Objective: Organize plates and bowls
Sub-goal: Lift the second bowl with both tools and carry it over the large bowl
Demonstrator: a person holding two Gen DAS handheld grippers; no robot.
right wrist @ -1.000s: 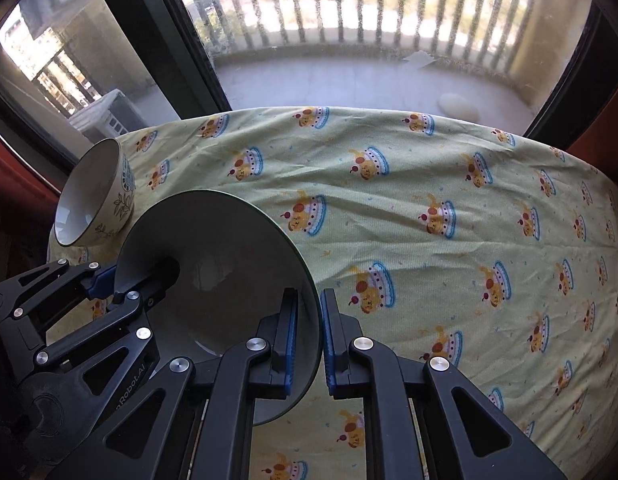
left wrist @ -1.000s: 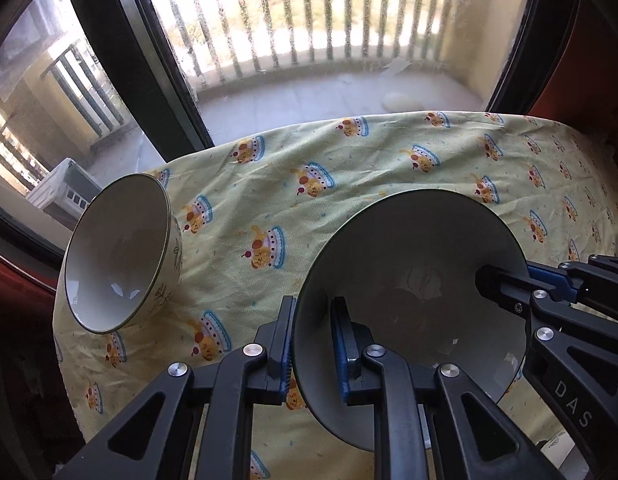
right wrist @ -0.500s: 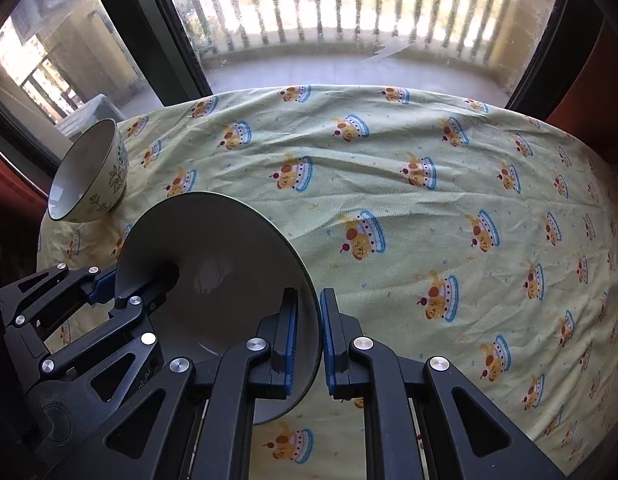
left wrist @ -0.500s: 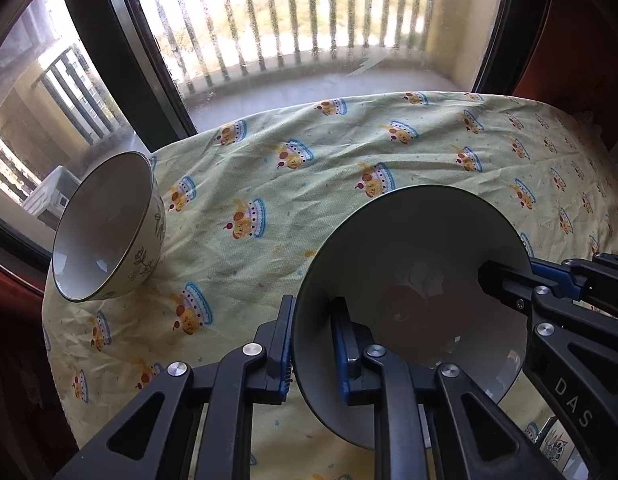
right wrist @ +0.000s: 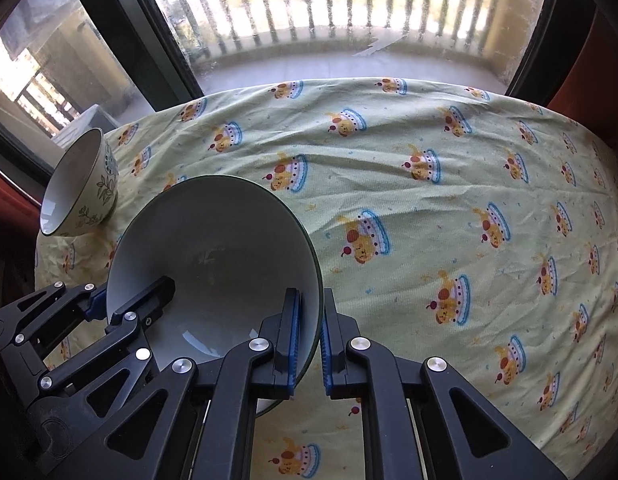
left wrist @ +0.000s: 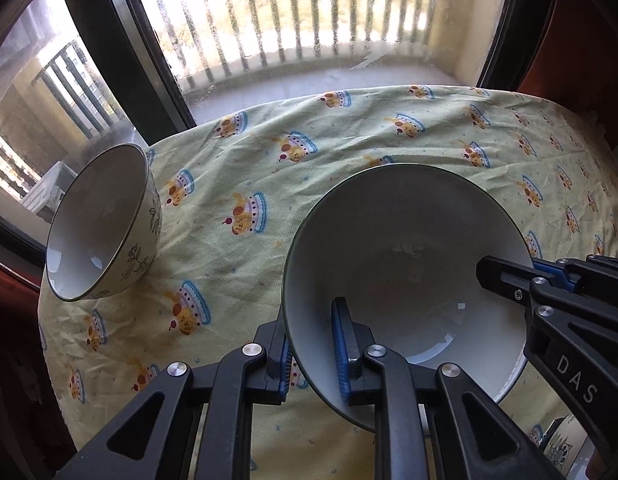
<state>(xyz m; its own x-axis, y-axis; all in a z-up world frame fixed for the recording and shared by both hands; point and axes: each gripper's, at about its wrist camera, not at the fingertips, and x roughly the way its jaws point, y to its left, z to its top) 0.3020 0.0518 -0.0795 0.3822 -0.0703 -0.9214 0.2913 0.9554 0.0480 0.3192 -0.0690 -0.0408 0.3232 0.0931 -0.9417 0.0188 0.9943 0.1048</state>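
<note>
I have both grippers on the same large grey bowl [left wrist: 405,264], which sits just above or on the yellow patterned tablecloth [left wrist: 349,136]; I cannot tell which. My left gripper [left wrist: 313,356] is clamped on the bowl's near left rim, one blue pad outside the wall and the other inside, the jaws drawn in narrow with only the thin rim between them. My right gripper [right wrist: 309,344] pinches the opposite rim the same way, its left finger inside the bowl and its right finger outside, so the jaws stand almost together around the wall. In the left wrist view the right gripper reaches in from the right edge with one finger lying over the bowl's inside. In the right wrist view the left gripper [right wrist: 101,300] comes in from the lower left, gripping the far rim. The bowl's inside is pale and glossy, with a dark green edge, and nothing lies in it. A smaller bowl with a leaf pattern [left wrist: 105,224] stands well apart at the left corner of the table, near the window; it looks tilted outward in these views. Beyond the cloth I see the dark window frame [left wrist: 125,52] and a balcony railing [left wrist: 293,16] in bright light.
</note>
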